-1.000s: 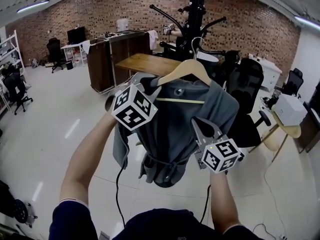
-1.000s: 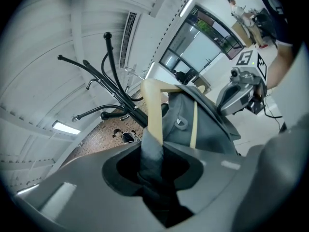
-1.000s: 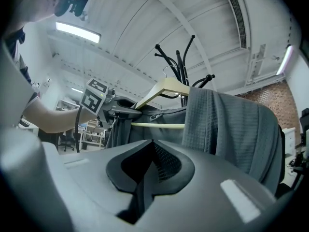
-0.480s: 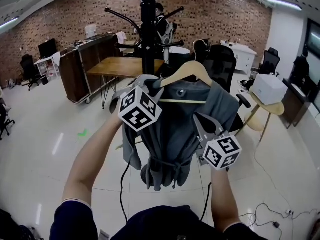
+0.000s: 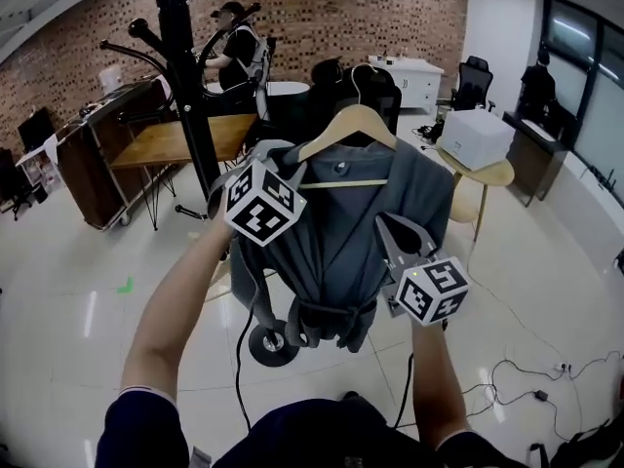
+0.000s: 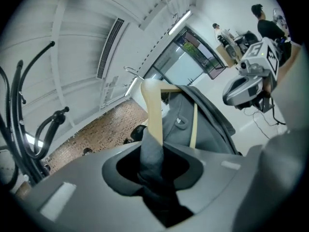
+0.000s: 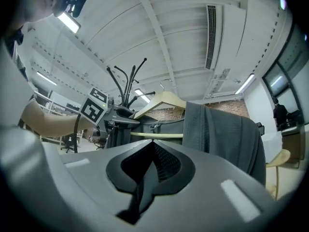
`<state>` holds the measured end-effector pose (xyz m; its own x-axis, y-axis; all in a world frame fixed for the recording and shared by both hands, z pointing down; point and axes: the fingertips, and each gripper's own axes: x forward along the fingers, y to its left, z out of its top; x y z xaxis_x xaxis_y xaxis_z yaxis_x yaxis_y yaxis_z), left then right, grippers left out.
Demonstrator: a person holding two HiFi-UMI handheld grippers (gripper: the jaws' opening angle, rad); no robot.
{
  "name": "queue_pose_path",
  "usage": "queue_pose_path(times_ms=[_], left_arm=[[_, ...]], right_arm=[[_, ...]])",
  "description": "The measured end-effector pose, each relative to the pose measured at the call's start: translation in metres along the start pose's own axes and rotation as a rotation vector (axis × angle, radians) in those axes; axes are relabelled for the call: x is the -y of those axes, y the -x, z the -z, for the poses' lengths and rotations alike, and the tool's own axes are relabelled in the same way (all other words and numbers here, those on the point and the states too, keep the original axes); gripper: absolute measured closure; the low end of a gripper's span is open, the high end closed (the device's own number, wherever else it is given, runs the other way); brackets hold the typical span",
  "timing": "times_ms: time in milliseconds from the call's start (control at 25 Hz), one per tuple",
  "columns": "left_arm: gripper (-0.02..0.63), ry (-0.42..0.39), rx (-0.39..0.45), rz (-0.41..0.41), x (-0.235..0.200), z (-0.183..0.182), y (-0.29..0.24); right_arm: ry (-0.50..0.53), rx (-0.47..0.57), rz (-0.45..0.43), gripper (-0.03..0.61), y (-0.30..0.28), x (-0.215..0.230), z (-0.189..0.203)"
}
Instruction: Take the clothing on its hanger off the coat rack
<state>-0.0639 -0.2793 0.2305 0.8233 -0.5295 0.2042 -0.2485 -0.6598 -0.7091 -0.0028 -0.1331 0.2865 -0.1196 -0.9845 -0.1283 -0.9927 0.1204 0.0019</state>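
Note:
A grey garment [image 5: 341, 247] hangs on a wooden hanger [image 5: 353, 128], held up in the air to the right of the black coat rack [image 5: 183, 61]. The hanger's hook is clear of the rack's arms. My left gripper [image 5: 291, 172] is shut on the hanger's cloth-covered left arm; in the left gripper view the cloth and the wooden hanger [image 6: 153, 111] rise out of its jaws. My right gripper [image 5: 395, 237] is at the garment's right side, lower down. In the right gripper view its jaws stand together on a thin grey fold, with the garment [image 7: 222, 129] just ahead.
The rack's round base [image 5: 268, 344] stands on the floor below the garment. Behind are a wooden table [image 5: 161, 142], a black office chair [image 5: 336, 91] and a seated person [image 5: 234, 42]. A white box [image 5: 476, 133] sits on a round stool at the right. Cables [image 5: 522, 383] lie on the floor.
The hanger with the garment has come away from the rack, which has shifted from behind it to the left of the view. Both grippers kept their hold and places on the garment.

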Motion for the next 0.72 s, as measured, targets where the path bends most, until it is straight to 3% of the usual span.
queue_pose_path(times_ms=[360, 720], left_arm=[[0.509, -0.008, 0.053, 0.036, 0.025, -0.060, -0.088], [0.509, 0.024, 0.066, 0.021, 0.057, -0.106, -0.163]], right_arm=[[0.020, -0.013, 0.068, 0.577, 0.022, 0.089, -0.002], [0.027, -0.033, 0.103, 0.577, 0.061, 0.180, 0.010]])
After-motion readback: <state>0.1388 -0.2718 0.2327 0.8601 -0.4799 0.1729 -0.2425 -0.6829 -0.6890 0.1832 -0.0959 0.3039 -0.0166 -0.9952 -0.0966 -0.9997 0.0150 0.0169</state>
